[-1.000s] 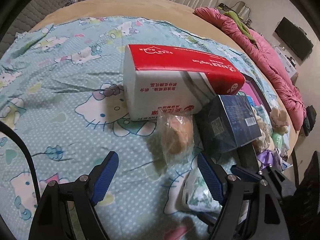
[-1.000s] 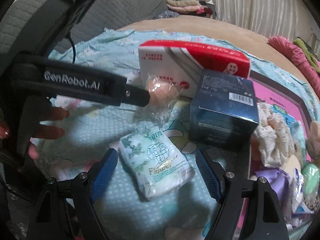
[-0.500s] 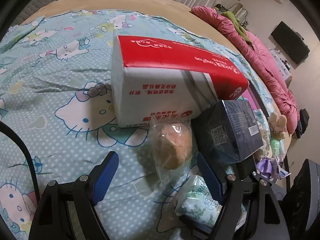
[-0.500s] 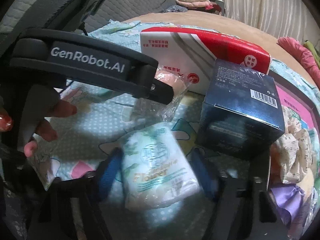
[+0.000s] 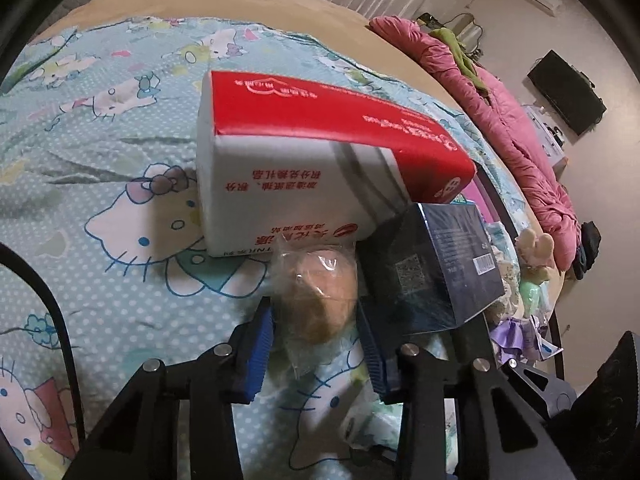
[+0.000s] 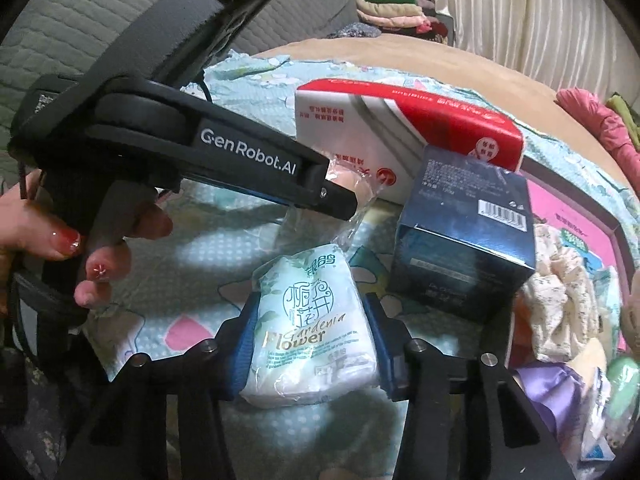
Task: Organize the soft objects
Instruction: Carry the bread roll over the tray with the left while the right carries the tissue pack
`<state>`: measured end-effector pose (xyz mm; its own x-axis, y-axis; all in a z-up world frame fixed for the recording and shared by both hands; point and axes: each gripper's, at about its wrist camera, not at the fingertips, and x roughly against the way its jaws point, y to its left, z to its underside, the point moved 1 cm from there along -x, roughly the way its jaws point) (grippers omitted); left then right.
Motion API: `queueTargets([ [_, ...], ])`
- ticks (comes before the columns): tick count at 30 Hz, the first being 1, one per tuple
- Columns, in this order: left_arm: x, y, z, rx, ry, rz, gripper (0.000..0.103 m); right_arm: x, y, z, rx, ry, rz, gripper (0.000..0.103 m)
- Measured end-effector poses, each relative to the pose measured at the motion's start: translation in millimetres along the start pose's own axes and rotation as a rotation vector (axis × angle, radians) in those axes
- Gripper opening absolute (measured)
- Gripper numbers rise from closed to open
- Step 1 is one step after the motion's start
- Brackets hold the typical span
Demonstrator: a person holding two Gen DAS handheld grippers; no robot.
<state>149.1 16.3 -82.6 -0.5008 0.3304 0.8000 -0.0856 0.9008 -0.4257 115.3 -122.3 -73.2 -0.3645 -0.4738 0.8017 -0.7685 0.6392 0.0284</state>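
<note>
Sitting on the cartoon-cat bedsheet [image 5: 120,184], roughly mid-bed, are the two soft things. The tan sponge in its clear bag [image 5: 316,292] is between the blue pads of the left gripper [image 5: 316,344], whose jaws are closing and already look to be touching the bag's sides. The white tissue pack [image 6: 312,328] with the green flower print lies nearer the bed's front edge, and the right gripper [image 6: 312,344] is closing on it too, pads against both sides. Just behind the sponge stands a big red-and-white tissue box [image 5: 320,160], and a dark blue box [image 5: 436,268] is right beside it, touching. Farther toward the right edge there's a pink tray [image 6: 576,208] with scrunchies and small bits. A hand [image 6: 80,248] with red nails holds the left gripper's handle.
</note>
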Motion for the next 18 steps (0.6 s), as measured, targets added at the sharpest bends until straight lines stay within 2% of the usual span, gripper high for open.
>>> queueTargets([
  [10, 49.4, -9.1, 2.7, -0.032, -0.091, -0.018, 0.041, 43.6, 13.9, 2.5, -0.021, -0.119, 0.008, 0.049],
  [18, 82.0, -27.4, 2.5, -0.064, -0.145, -0.053, 0.041, 87.6, 6.8, -0.2, -0.069, -0.24, 0.058, 0.049],
])
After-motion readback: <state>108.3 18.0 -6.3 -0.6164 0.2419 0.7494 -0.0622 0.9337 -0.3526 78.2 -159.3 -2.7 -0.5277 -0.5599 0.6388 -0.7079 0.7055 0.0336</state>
